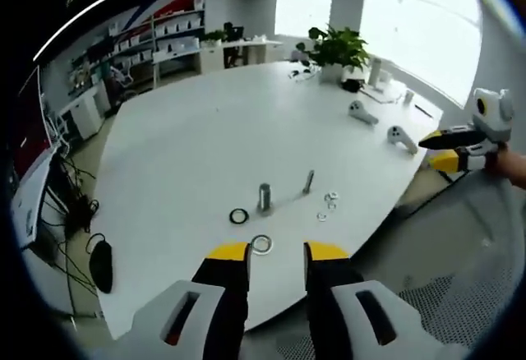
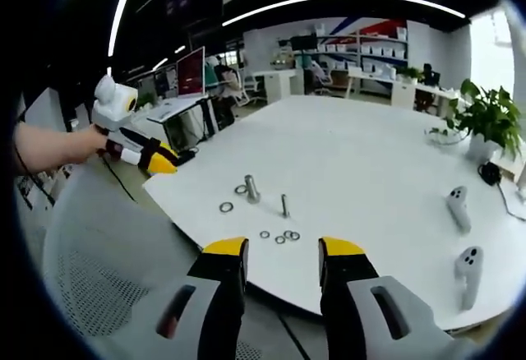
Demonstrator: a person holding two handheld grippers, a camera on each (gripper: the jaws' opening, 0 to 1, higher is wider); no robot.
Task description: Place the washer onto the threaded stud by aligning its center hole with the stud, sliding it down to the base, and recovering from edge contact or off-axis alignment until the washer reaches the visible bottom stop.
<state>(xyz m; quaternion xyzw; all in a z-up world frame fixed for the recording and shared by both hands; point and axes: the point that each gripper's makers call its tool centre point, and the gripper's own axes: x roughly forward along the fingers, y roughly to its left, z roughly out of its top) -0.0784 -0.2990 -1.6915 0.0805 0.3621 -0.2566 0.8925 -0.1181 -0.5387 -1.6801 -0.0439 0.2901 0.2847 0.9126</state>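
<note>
We read no brand, label or writing on anything. In the left gripper view our left hand-held gripper [image 1: 275, 255] hangs over the near edge of the white counter [image 1: 205, 138], jaws apart and holding nothing. Just ahead lie a pale washer [image 1: 262, 244], a dark ring [image 1: 239, 215], a thick stud [image 1: 265, 197], a thin stud [image 1: 308, 182] and small loose washers [image 1: 329, 203]. A plant [image 1: 337, 48] and two controllers [image 1: 382, 126] sit farther off. The right gripper view shows the same studs from the opposite side, the thick stud [image 2: 251, 188] apart from every washer, and our right hand-held gripper [image 2: 283, 253], jaws apart and empty. Each view catches the other gripper at its side, beside a mesh chair [image 2: 90, 282].
</note>
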